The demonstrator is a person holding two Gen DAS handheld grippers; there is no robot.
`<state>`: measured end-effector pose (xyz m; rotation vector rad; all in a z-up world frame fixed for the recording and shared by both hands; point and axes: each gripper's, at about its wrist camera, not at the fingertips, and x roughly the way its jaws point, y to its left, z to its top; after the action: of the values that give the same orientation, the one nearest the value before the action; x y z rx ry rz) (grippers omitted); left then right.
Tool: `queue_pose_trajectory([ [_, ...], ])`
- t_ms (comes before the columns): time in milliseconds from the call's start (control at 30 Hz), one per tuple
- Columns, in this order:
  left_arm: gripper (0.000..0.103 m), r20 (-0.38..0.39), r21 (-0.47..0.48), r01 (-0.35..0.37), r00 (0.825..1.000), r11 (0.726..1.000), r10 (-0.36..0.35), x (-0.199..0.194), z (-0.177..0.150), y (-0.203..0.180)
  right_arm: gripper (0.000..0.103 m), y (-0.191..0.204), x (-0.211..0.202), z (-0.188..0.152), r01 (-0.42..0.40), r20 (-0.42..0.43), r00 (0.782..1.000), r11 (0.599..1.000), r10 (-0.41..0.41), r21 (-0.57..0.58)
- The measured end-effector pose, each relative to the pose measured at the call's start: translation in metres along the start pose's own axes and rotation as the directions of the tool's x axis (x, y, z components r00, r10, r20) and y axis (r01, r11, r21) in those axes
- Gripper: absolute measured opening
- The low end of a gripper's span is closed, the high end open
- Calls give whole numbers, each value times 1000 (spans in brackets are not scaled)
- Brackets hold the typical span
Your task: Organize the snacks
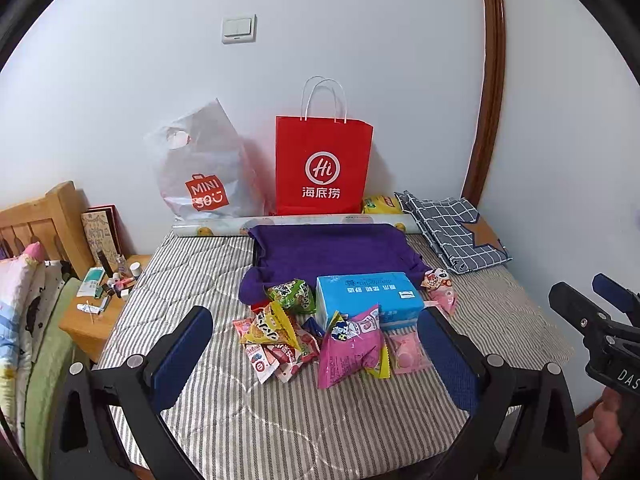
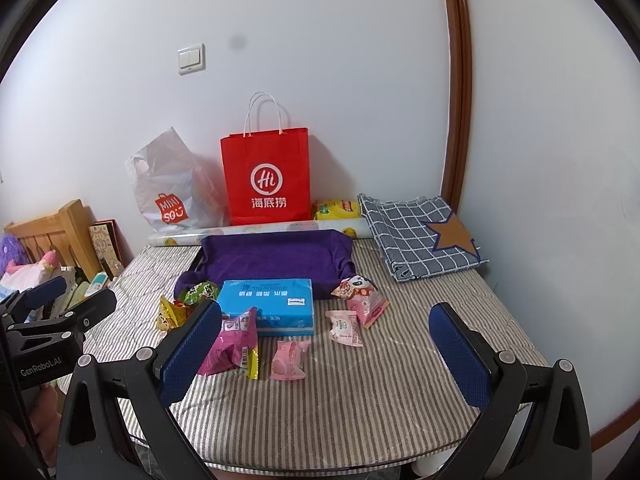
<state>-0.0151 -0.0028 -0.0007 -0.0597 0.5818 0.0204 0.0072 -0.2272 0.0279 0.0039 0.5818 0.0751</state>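
Several snack packets lie on a striped table (image 1: 280,412) (image 2: 360,400) around a blue tissue box (image 1: 370,294) (image 2: 268,306). A magenta packet (image 1: 352,346) (image 2: 234,342), a pink round-candy packet (image 1: 406,352) (image 2: 289,360), a yellow packet (image 1: 272,326) (image 2: 172,312) and a green packet (image 1: 294,296) (image 2: 200,292) are among them. Behind the box sits a tray lined with purple cloth (image 1: 332,252) (image 2: 276,256). My left gripper (image 1: 316,360) is open and empty, above the packets. My right gripper (image 2: 326,360) is open and empty, above the table's front.
A red paper bag (image 1: 322,168) (image 2: 267,178) and a white plastic bag (image 1: 200,172) (image 2: 168,192) stand against the back wall. A folded checked cloth (image 1: 452,232) (image 2: 420,236) lies at the back right. A wooden nightstand (image 1: 100,304) with small items is at the left.
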Motion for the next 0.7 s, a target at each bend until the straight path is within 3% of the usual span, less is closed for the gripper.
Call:
queue_pose_trajectory([
  [700,103,-3,-2,-2,1000,1000,2,1,-1,-1,103,1,0,0,-6,0,1000,1000,6,4],
])
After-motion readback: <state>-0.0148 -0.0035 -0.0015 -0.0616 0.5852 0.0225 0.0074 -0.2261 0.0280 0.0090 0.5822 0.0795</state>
